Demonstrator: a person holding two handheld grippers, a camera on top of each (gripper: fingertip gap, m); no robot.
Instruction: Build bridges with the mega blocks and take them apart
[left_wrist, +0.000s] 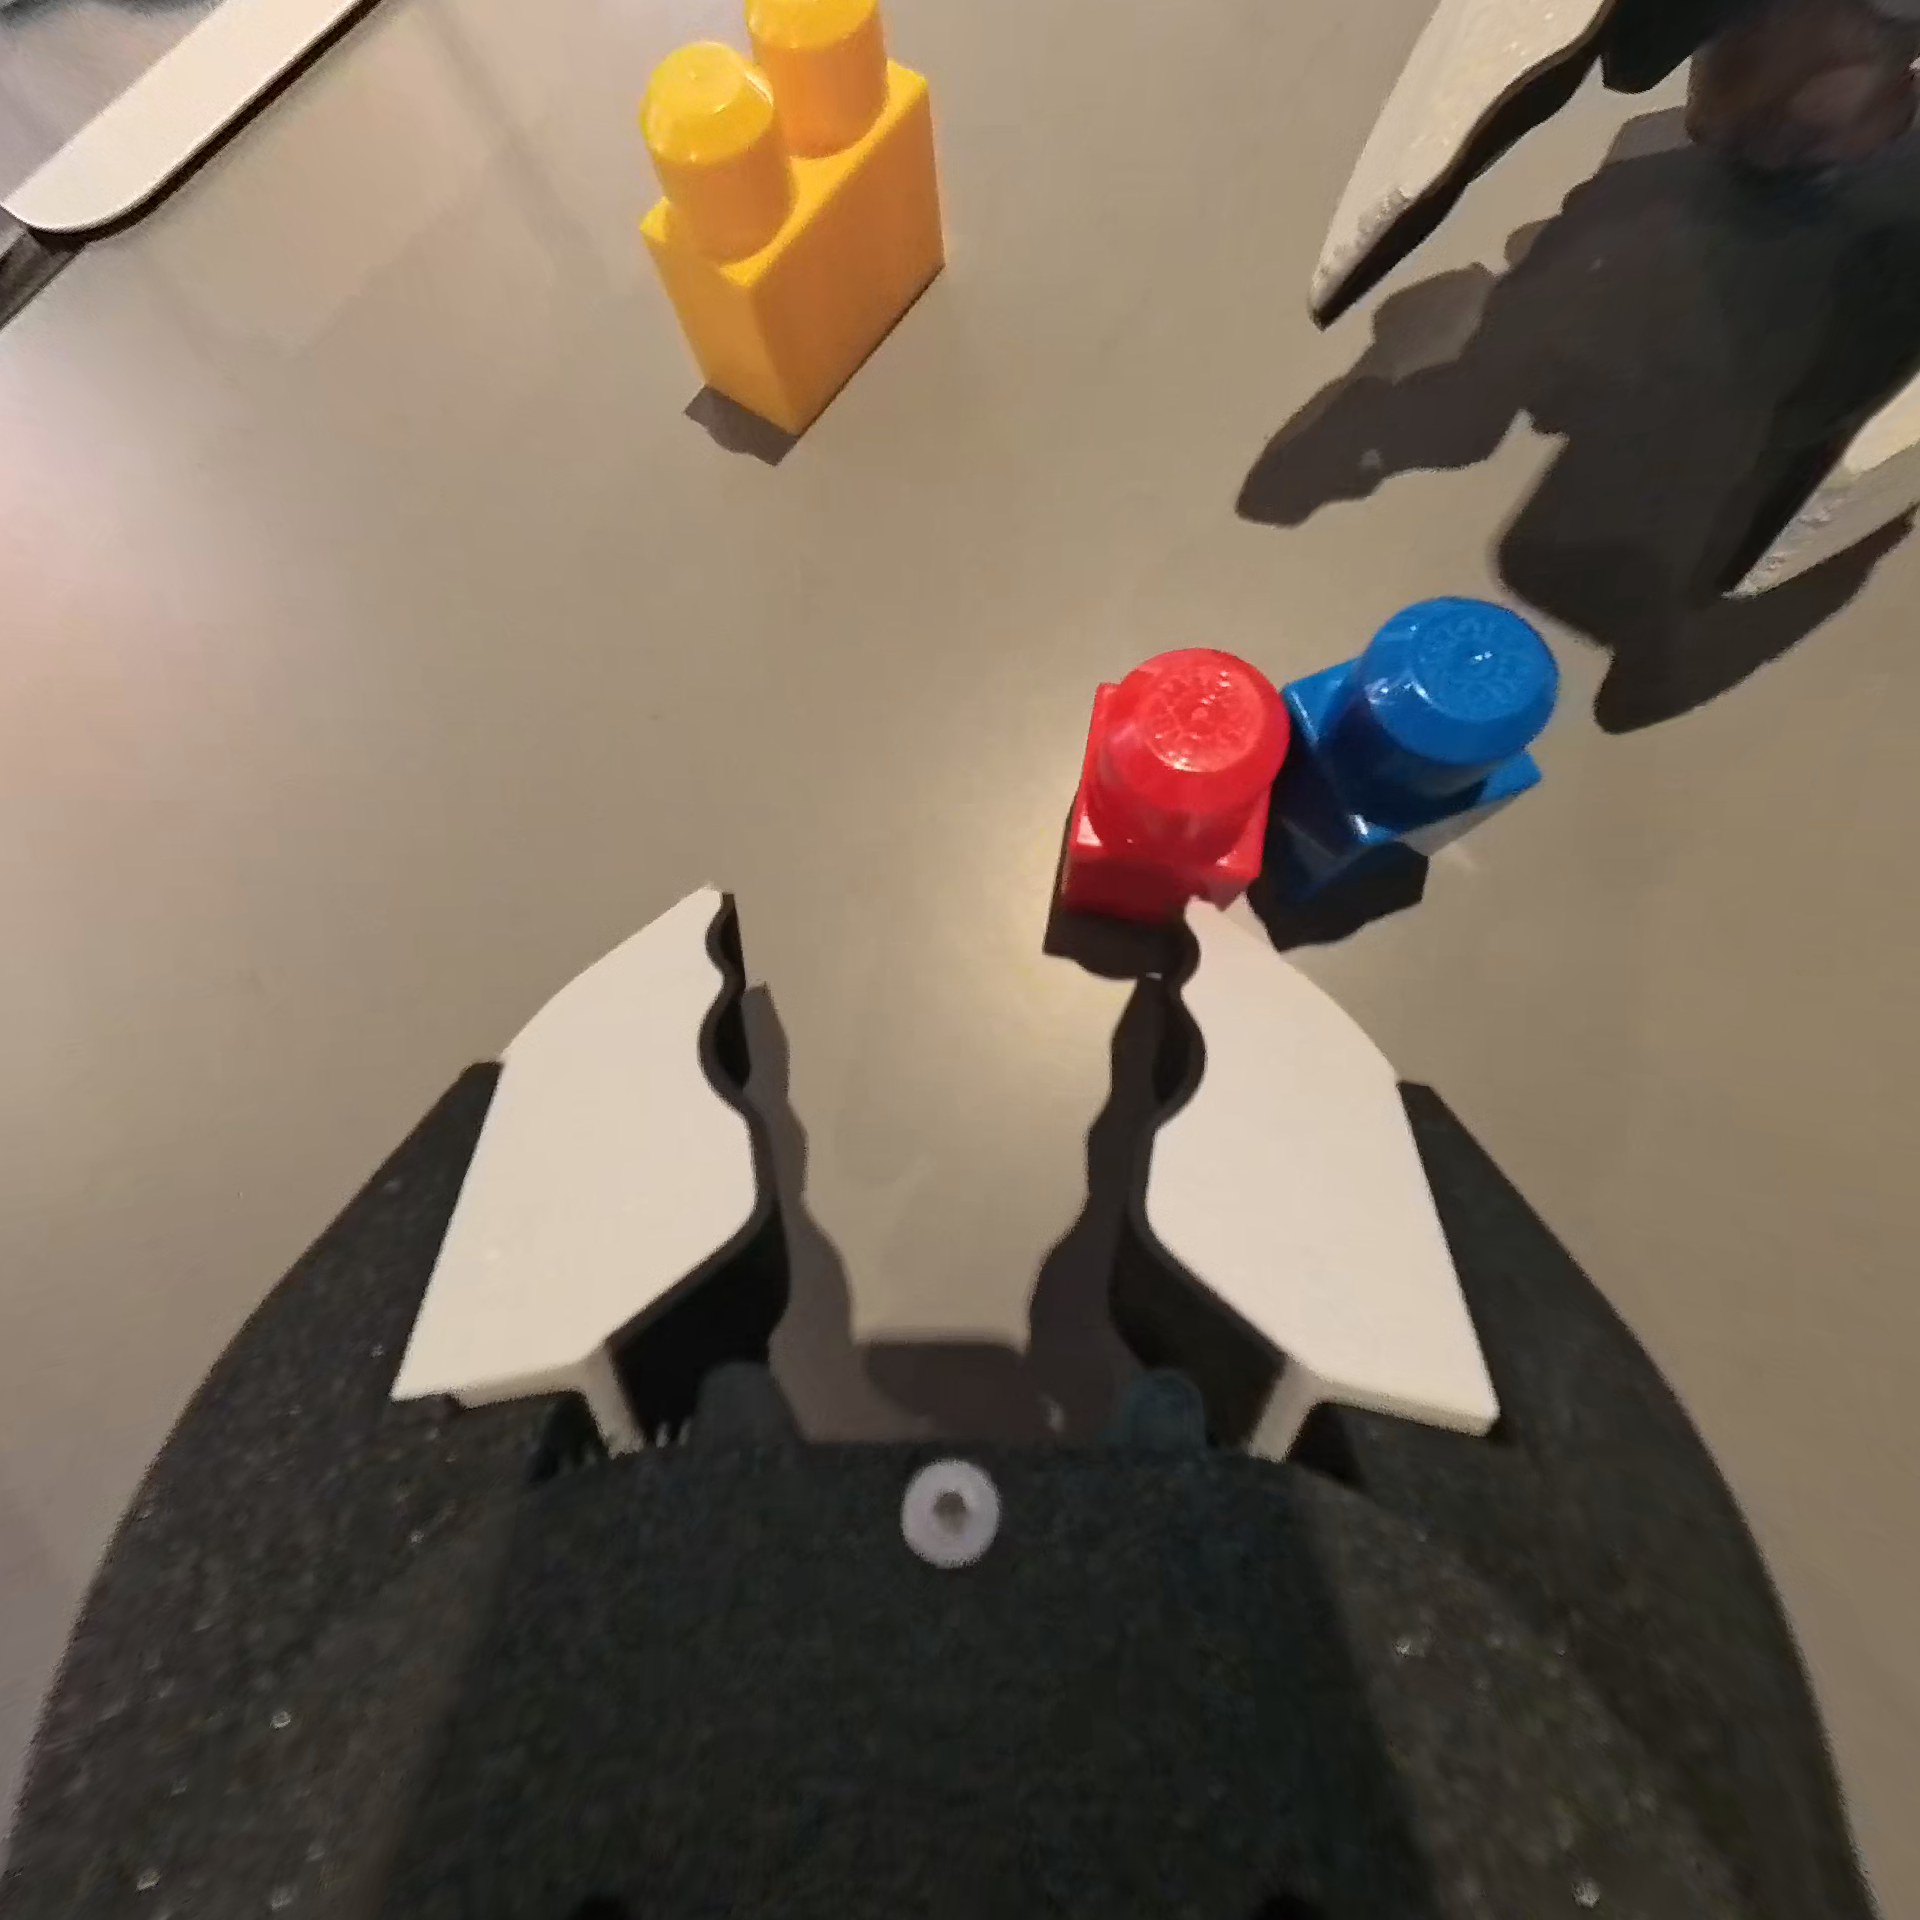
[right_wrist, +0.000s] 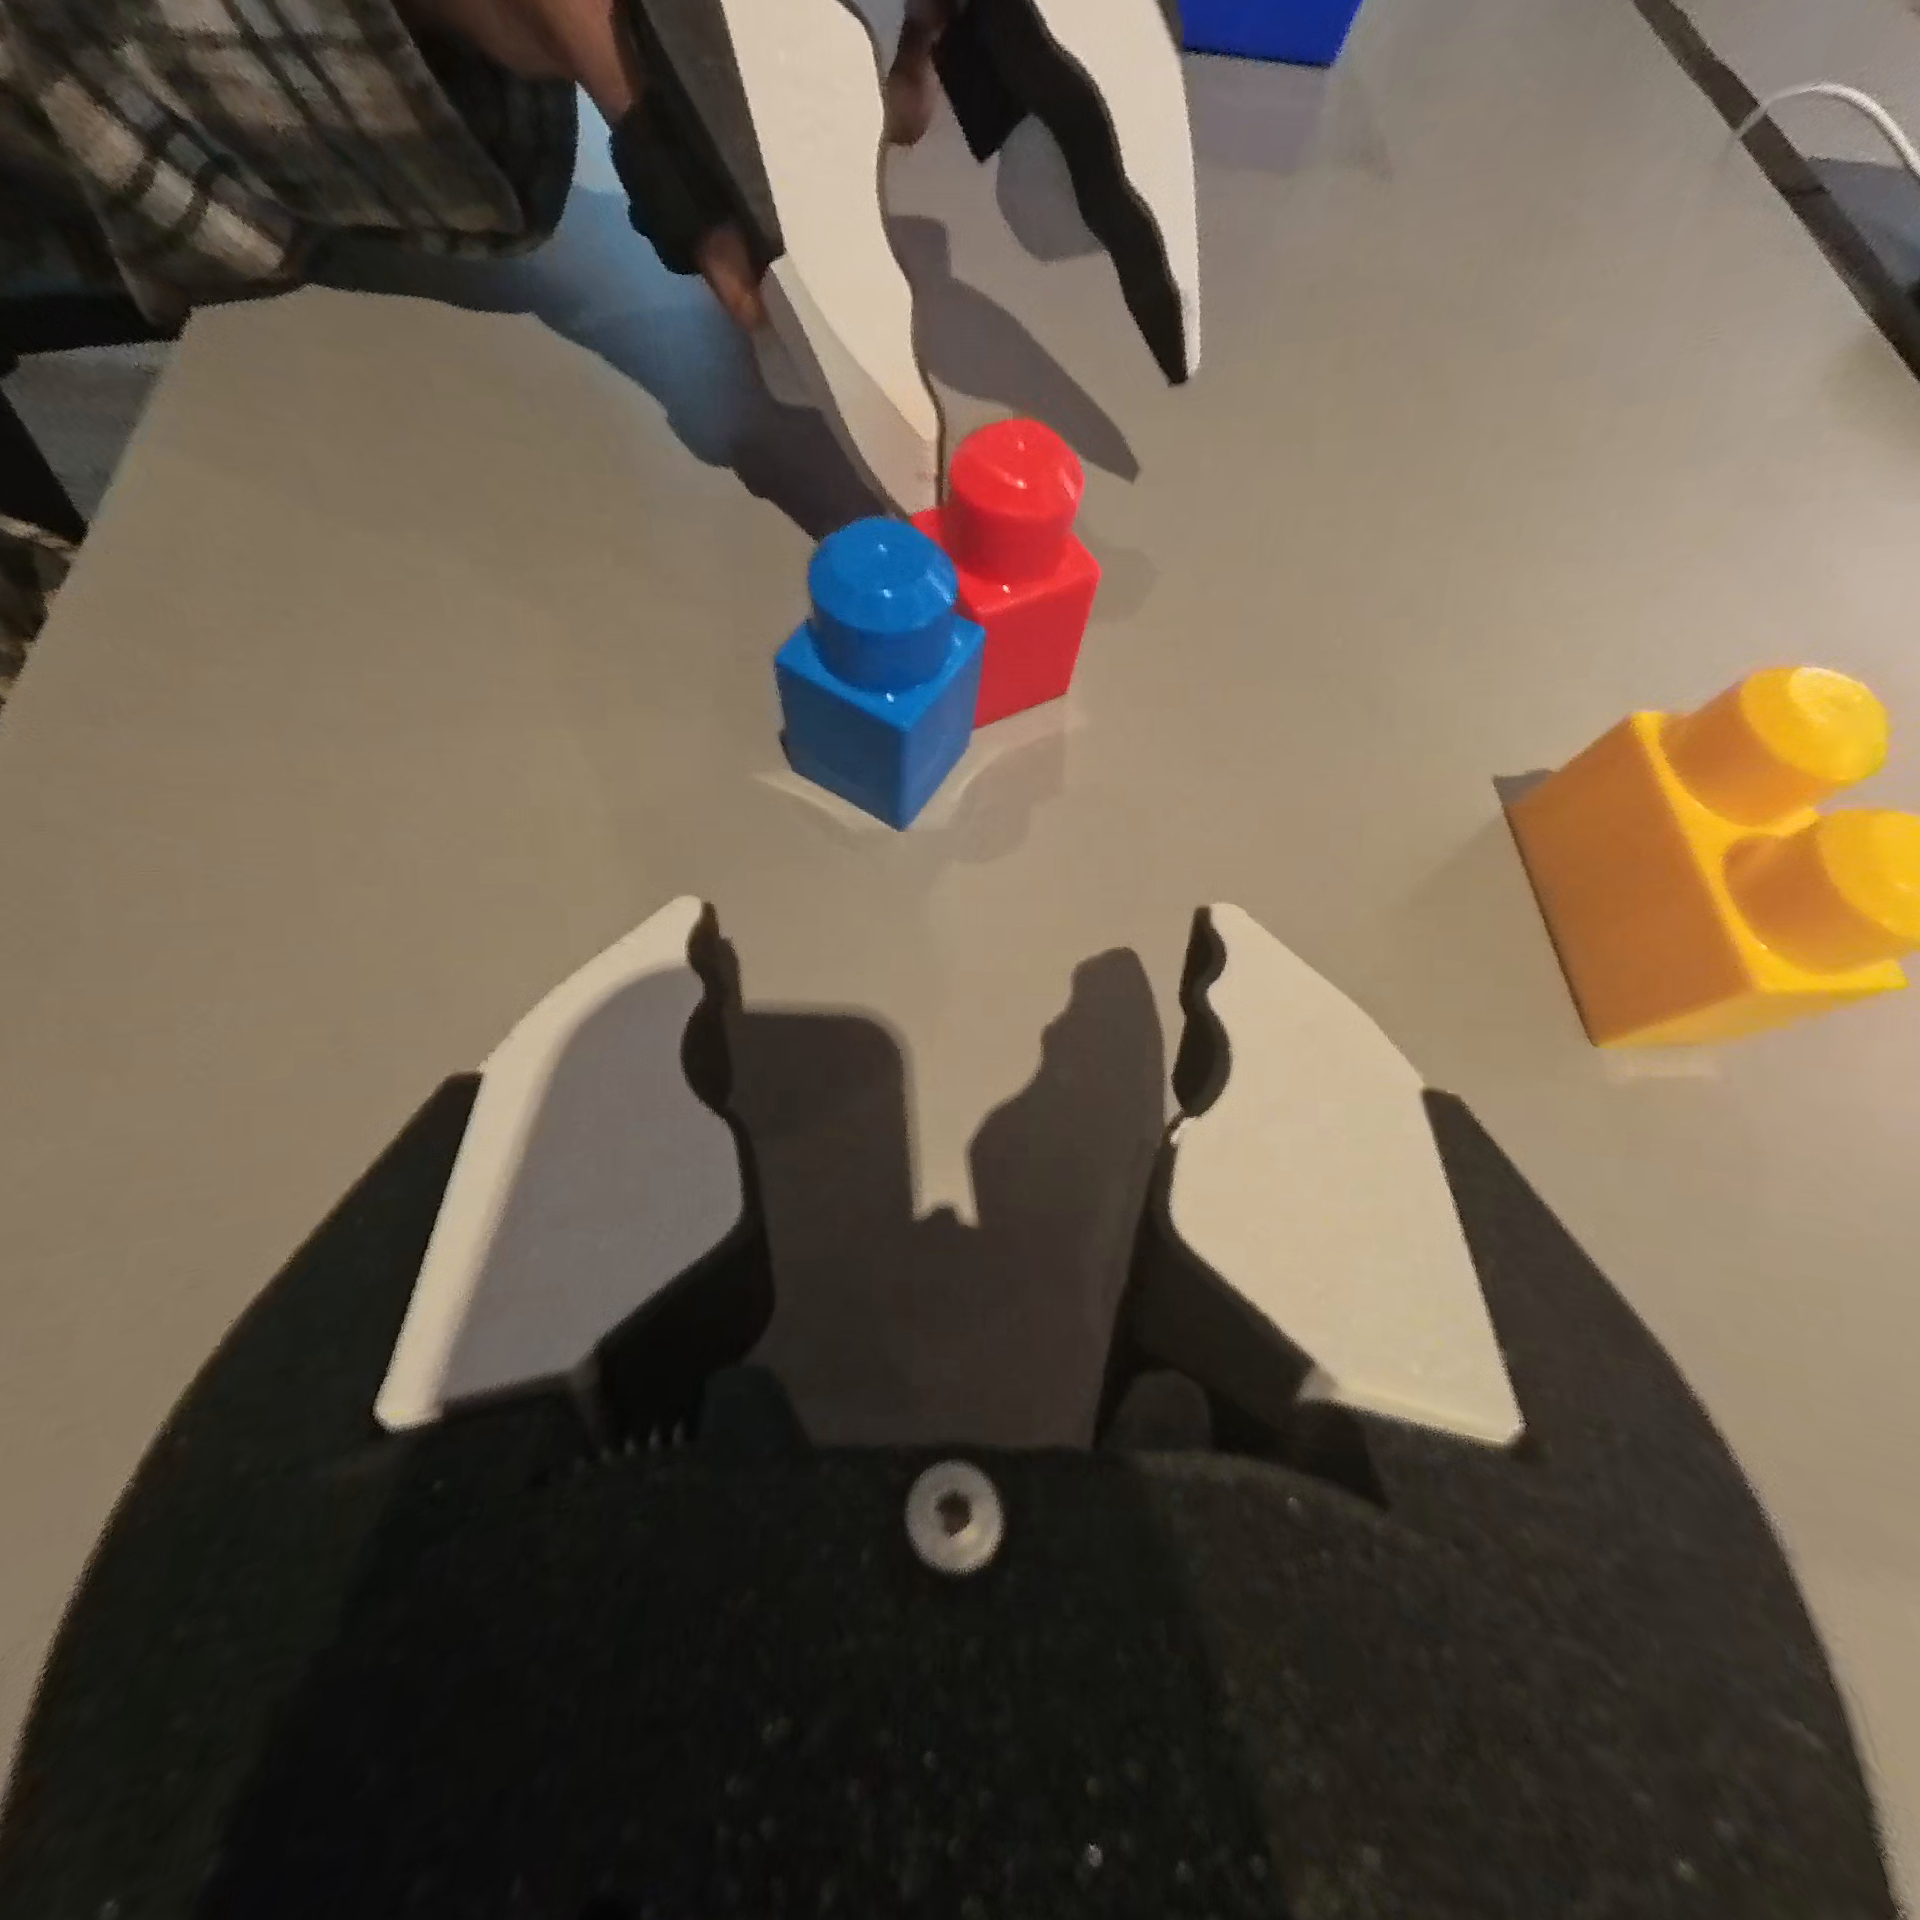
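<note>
Both tongs are sitting spread and empty: left gripper (left_wrist: 956, 925) is nudging the red block (left_wrist: 1169, 790) (blue block (left_wrist: 1403, 758) touching it), yellow block (left_wrist: 800, 229) sitting at 12 o'clock, right gripper (right_wrist: 951, 920) hovering nearby.

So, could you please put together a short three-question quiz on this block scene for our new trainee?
1. True or false: the red block and the blue block stand side by side, touching.
2. How many studs does the yellow block have? A) one B) two C) four
3. Fill in: the left gripper and the right gripper are both ____, holding nothing.

Key: 1 true. 2 B. 3 open. All three blocks stand on the grey table, the yellow one apart from the pair.
</note>
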